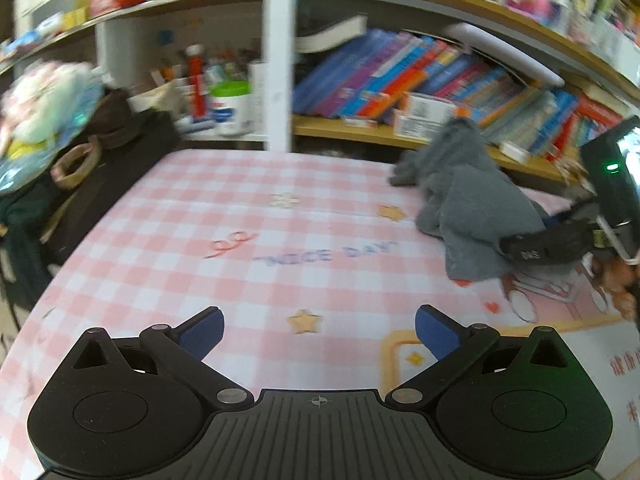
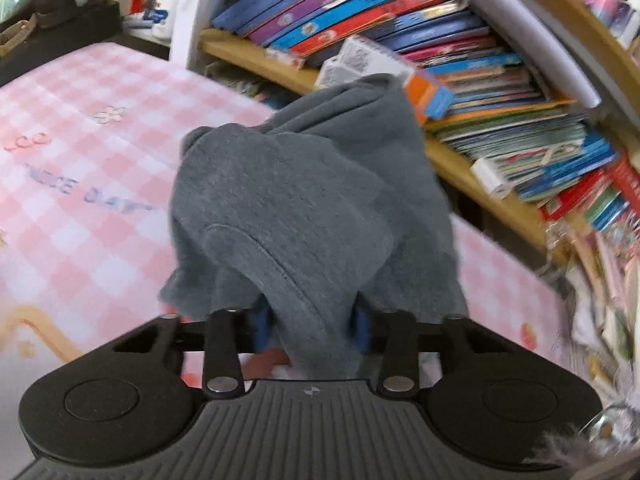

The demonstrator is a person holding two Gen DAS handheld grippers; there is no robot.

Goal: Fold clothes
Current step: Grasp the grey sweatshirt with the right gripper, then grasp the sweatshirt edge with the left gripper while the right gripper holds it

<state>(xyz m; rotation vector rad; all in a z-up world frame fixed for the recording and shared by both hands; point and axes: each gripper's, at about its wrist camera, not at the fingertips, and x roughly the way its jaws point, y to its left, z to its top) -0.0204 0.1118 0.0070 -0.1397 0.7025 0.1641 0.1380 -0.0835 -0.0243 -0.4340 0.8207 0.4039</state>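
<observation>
Now grey garment (image 2: 304, 200) between right hand-held gripper (image 2: 312, 330)

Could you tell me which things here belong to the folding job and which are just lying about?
Part of the job:
- grey garment
- right tongs, shut on it
- left tongs, open
- pink checked cloth, the folding surface

Just lying about:
- books
- green-lidded tub
- woven basket
</observation>
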